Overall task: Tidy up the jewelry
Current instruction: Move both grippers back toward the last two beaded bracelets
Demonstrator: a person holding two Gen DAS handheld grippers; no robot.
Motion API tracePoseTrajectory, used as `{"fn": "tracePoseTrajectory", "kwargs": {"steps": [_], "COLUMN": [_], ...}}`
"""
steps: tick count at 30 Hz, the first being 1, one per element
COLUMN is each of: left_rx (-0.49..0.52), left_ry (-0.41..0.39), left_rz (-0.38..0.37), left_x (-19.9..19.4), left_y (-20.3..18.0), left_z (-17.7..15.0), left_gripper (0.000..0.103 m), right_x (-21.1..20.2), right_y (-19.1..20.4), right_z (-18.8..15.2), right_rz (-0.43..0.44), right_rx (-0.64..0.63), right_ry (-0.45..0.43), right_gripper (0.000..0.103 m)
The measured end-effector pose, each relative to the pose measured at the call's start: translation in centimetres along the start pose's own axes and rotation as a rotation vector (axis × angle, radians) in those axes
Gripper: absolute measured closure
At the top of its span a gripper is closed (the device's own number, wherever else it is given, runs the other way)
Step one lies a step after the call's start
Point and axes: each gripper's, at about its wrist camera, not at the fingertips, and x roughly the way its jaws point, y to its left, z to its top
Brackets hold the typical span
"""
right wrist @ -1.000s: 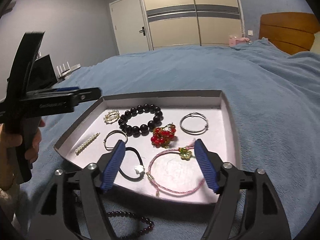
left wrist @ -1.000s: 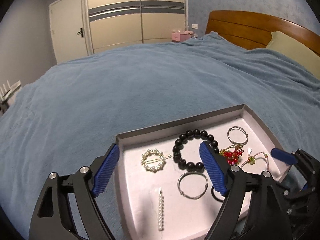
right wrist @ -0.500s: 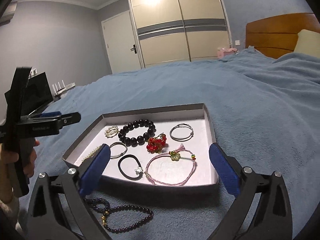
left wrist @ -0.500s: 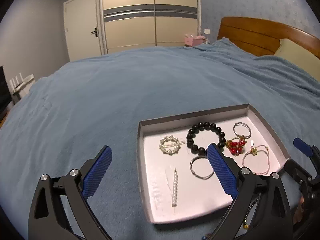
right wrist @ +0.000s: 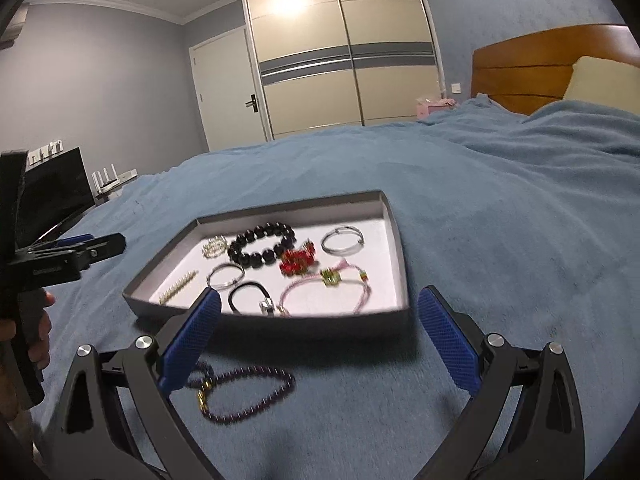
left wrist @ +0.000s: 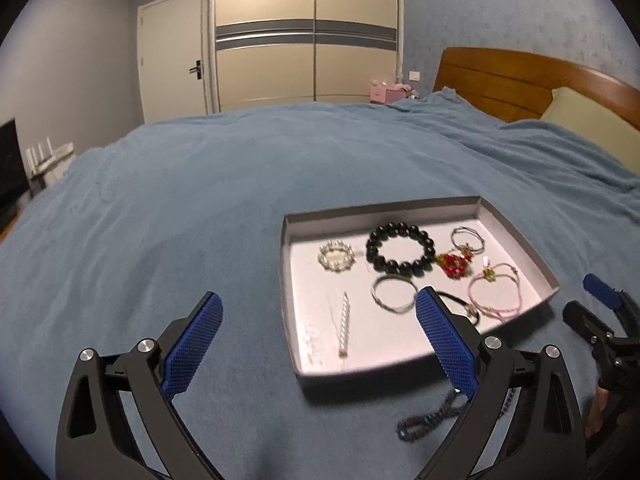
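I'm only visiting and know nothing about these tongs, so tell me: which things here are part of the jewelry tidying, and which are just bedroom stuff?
Part of the job:
- grey tray
- black bead bracelet
- pink cord bracelet
- purple bead bracelet, on the blanket outside the tray
- left tongs and right tongs, both open and empty

Just lying about:
- blue blanket
- pillow
- pink box
- wardrobe

The bedspread [left wrist: 200, 208] is matt, fuzzy blue cloth; the tray [left wrist: 516, 240] at centre right looks like matt grey card with a pale smooth floor; the black bead bracelet [left wrist: 400, 250] is glossy; the bangle [right wrist: 343, 241] shines like metal; the gripper pads [right wrist: 192, 340] are blue with a knurled texture; the headboard [left wrist: 500, 80] at upper right is polished wood.
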Motion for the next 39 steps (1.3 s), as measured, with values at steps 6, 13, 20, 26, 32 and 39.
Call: {"fn": "tracePoseTrajectory", "kwargs": {"steps": [6,13,20,26,32,39], "left_rx": [0.002,0.03,0.112,0.211,0.276,0.257], "left_ry": [0.008,0.057,0.076,0.097,0.096,0.116], "left_rz": [0.01,-0.041,-0.117,-0.146,-0.184,-0.198], "left_x": [-0.2,0.1,0.2,0.9,0.9,1.3], "left_y": [-0.1,-0.5,-2.0,-4.1,-5.4,-5.1], "left_z": [-3.3,-5.7,-7.0,-8.0,-8.6,-8.8], "left_gripper": [0.006,0.006,0.006,0.006,0.008,0.028], "right_x": [-0.6,-0.3,0.9,1.3,1.5,1.6], "right_y": [-0.2,-0.4,-0.2,0.2,-0.3,-0.8], "right_z": [-1.5,-2.1,-2.7,-3.0,-3.0,-3.1], "right_rz": [-0.022,-0.045,-0.055,-0.062,-0.047,-0.031], "right_rx": [-0.009,-0.013,-0.024,-0.044,-0.02,-0.001], "right_ry": [0.031,0.046,0.087,0.102,0.113,0.138], "right_gripper": [0.006,0.006,0.006,0.006,0.006,0.006]}}
